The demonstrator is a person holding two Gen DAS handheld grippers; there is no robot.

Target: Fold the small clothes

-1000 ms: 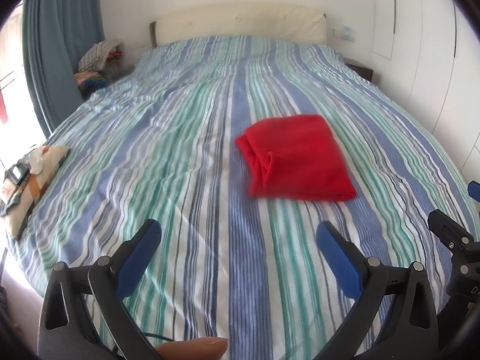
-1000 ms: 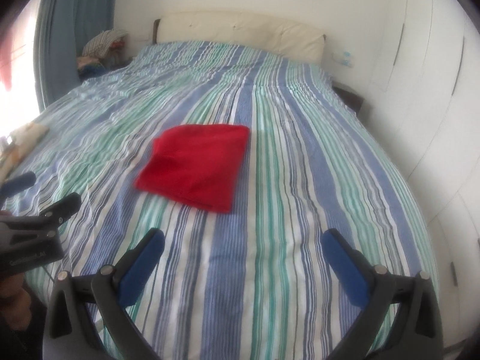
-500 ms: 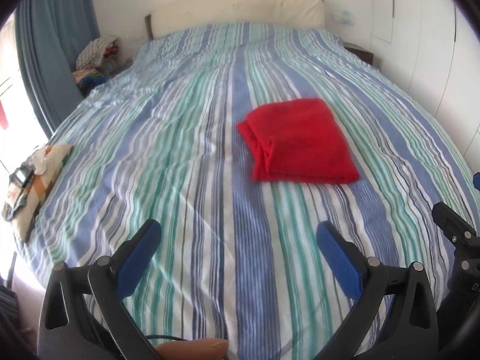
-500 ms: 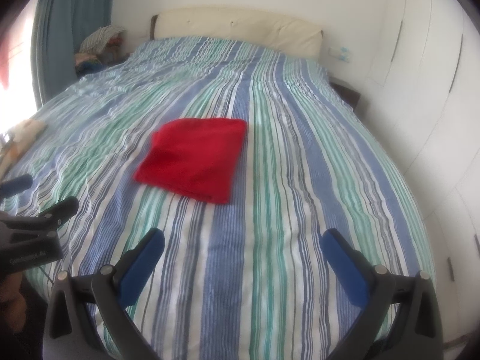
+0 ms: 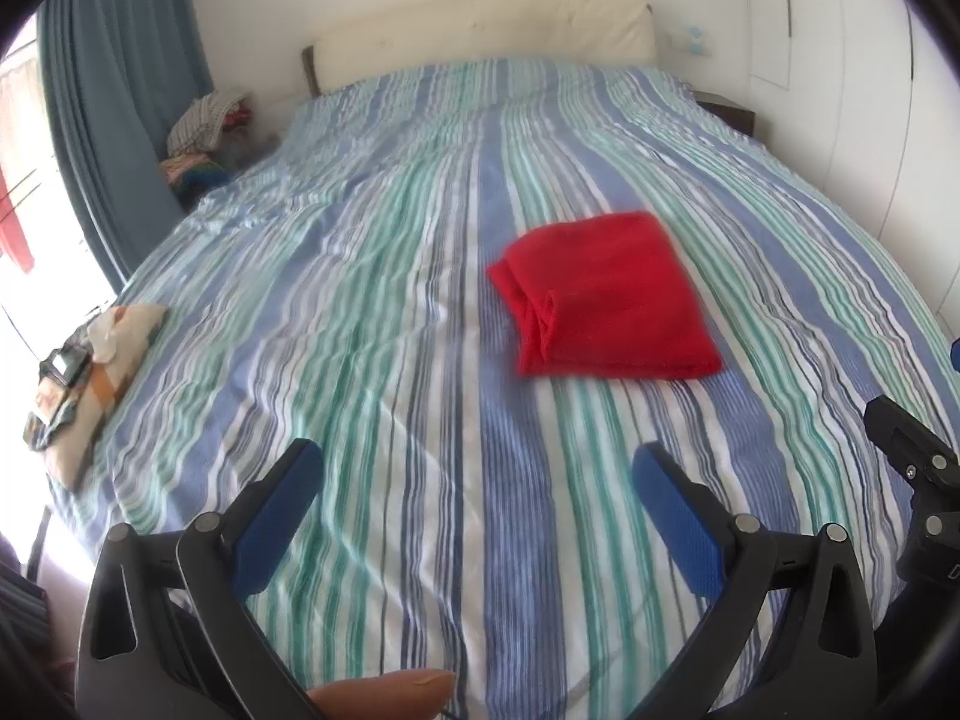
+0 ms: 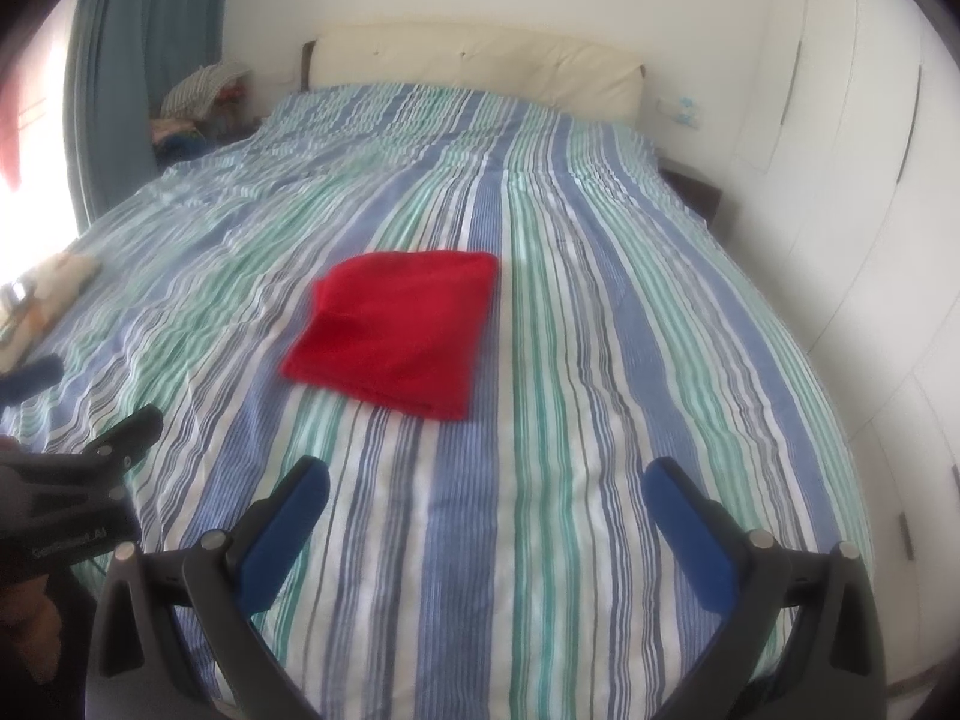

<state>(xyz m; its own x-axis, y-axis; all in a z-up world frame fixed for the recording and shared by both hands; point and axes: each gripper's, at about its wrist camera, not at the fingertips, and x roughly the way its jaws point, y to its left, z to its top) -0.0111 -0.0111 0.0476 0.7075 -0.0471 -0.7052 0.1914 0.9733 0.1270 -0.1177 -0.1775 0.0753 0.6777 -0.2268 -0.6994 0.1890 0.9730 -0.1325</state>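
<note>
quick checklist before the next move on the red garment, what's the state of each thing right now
1. Left gripper open, holding nothing: ok.
2. Right gripper open, holding nothing: ok.
3. Red garment folded into a compact rectangle, flat on the striped bedspread: ok.
4. Both grippers apart from the garment, on its near side: ok.
5. Fold edges aligned: cannot tell; left wrist view shows a bunched layer on its left edge.
6. Patterned pouch well away from the garment: ok.
</note>
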